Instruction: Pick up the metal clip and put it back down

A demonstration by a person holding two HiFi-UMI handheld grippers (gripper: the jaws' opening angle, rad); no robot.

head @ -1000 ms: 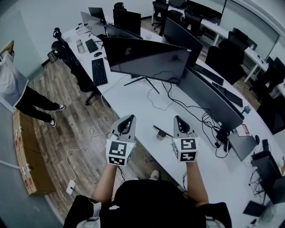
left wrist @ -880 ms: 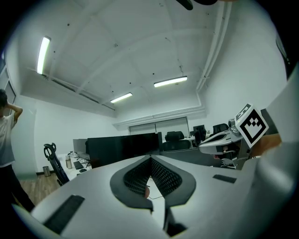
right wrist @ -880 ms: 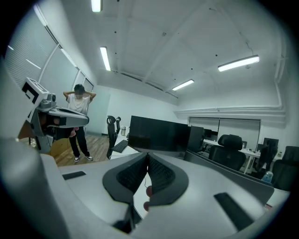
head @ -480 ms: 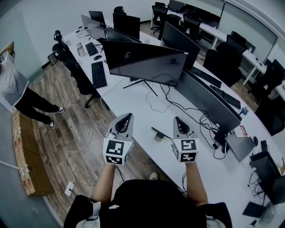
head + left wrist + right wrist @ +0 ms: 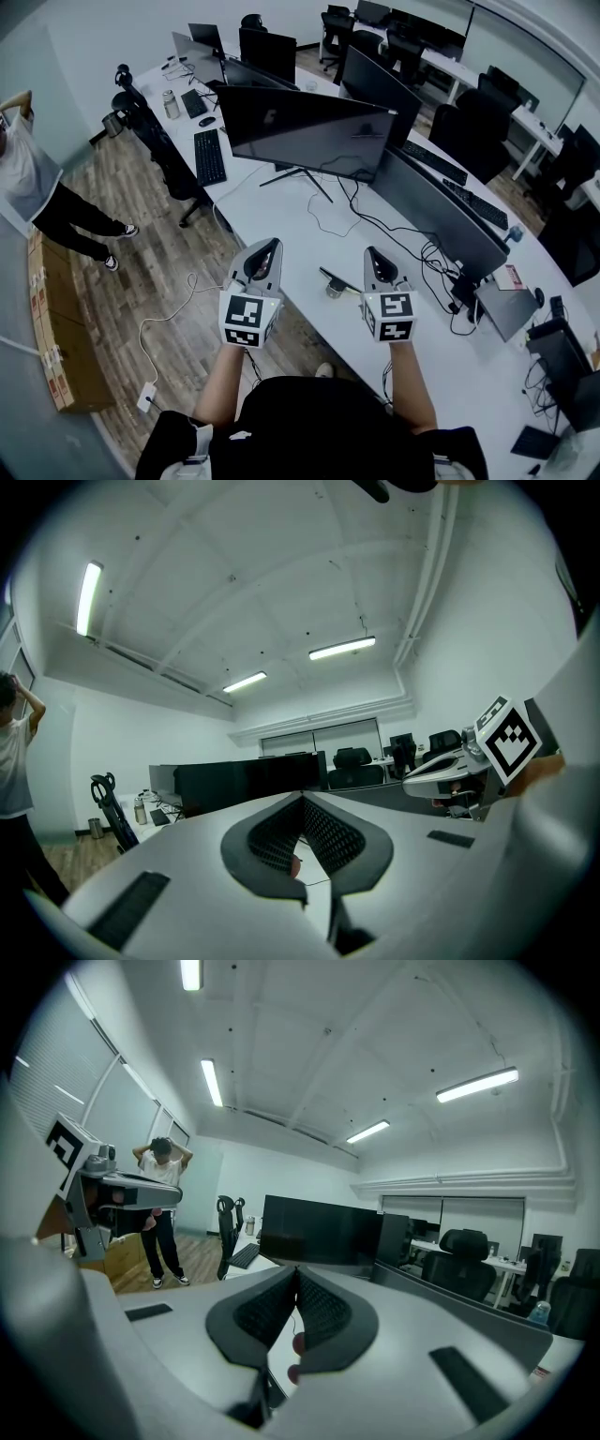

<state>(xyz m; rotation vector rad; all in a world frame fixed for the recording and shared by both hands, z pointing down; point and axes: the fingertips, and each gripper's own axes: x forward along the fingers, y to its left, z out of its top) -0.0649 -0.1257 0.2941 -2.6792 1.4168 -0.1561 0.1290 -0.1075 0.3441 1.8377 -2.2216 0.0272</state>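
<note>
The metal clip (image 5: pixel 334 282) lies on the white desk (image 5: pixel 281 220) near its front edge, a small silvery body with a dark handle pointing left. It sits between my two grippers and a little beyond them, untouched. My left gripper (image 5: pixel 267 247) hovers to its left over the desk edge; its jaws meet at the tips with nothing between them (image 5: pixel 302 799). My right gripper (image 5: pixel 373 254) hovers to the clip's right, jaws likewise closed and empty (image 5: pixel 296 1271). Neither gripper view shows the clip.
A large dark monitor (image 5: pixel 305 127) stands behind the clip, with more monitors (image 5: pixel 450 211) along the right. Black cables (image 5: pixel 403 234) trail across the desk. A keyboard (image 5: pixel 208 150) lies at the far left. A person (image 5: pixel 37 192) stands on the wooden floor at left.
Both grippers stay where they were, jaws closed. The person at the left has raised an arm to the head.
</note>
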